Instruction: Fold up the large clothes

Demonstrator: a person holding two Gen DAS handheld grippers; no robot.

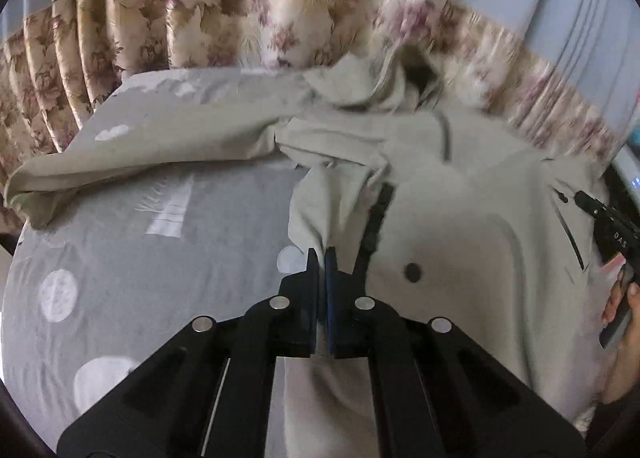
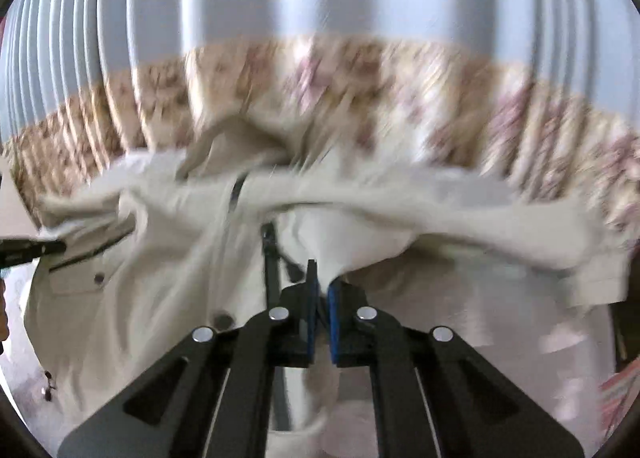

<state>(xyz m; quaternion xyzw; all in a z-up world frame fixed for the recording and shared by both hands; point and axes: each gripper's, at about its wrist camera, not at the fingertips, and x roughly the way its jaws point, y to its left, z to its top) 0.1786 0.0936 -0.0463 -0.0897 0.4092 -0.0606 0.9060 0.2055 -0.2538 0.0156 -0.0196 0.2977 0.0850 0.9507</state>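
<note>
A pale beige jacket (image 1: 460,218) lies spread across a bed covered in a grey sheet with white spots (image 1: 120,258), its body toward the right of the left wrist view and one long sleeve (image 1: 132,154) stretched out over the sheet toward the left edge of the bed. The left gripper (image 1: 320,258) points down at the bed with its fingers pressed together on a bunched fold of the jacket's cloth, just left of the dark zipper (image 1: 374,226) that runs down the front (a single dark snap button (image 1: 412,272) sits just right of the zipper). At the far right of that view the right gripper (image 1: 592,206) reaches in over the jacket's pocket side, a person's hand (image 1: 618,298) wrapped around its handle. In the right wrist view, heavily blurred, the right gripper (image 2: 322,270) has its fingers likewise closed, pinching a gathered peak of the beige fabric beside the zipper (image 2: 270,258), while the other sleeve (image 2: 500,218) lies draped across the garment toward the right. The tip of the left gripper (image 2: 36,250) shows at the left edge of that view, at the jacket's side. Behind the bed hangs a curtain, floral along its lower band (image 1: 224,18) and plain blue-grey above.
</note>
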